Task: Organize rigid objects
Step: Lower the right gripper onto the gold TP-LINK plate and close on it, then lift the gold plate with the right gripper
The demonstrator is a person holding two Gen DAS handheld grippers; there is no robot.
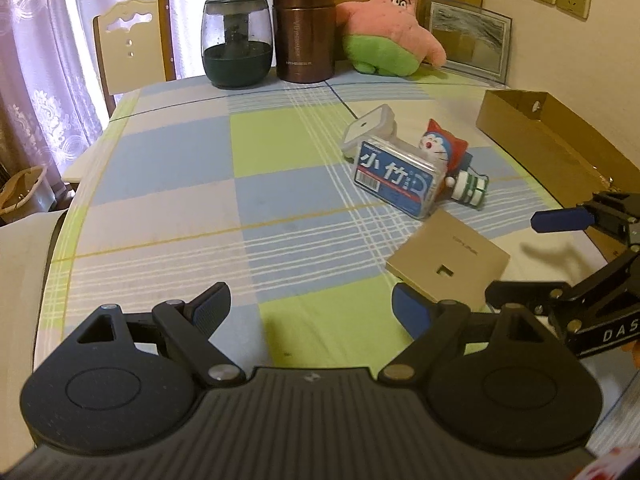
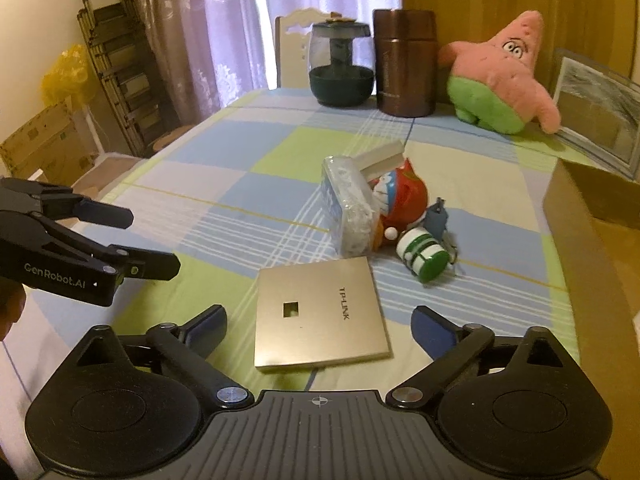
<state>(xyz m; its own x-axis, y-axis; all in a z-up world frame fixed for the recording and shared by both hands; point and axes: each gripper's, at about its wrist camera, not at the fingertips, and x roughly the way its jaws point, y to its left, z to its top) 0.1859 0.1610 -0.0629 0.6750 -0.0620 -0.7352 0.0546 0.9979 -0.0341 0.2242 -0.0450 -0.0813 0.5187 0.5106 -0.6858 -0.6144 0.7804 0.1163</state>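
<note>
A flat gold TP-LINK panel [image 2: 320, 314] lies on the checked tablecloth between the open fingers of my right gripper [image 2: 318, 326]; it also shows in the left wrist view [image 1: 448, 262]. Behind it lie a clear box with a blue label [image 1: 396, 178], a white box [image 1: 370, 128], a Doraemon figure [image 1: 442, 148] and a green-and-white bottle [image 2: 422, 254] with keys. My left gripper [image 1: 310, 310] is open and empty over bare cloth, left of the panel. An open cardboard box [image 1: 552, 148] stands at the right.
At the table's far edge stand a dark glass jar [image 1: 237, 42], a brown thermos [image 1: 304, 30], a pink star plush [image 1: 394, 26] and a framed picture [image 1: 468, 38]. A chair [image 1: 132, 44] stands behind the table. The table's left edge is near my left gripper.
</note>
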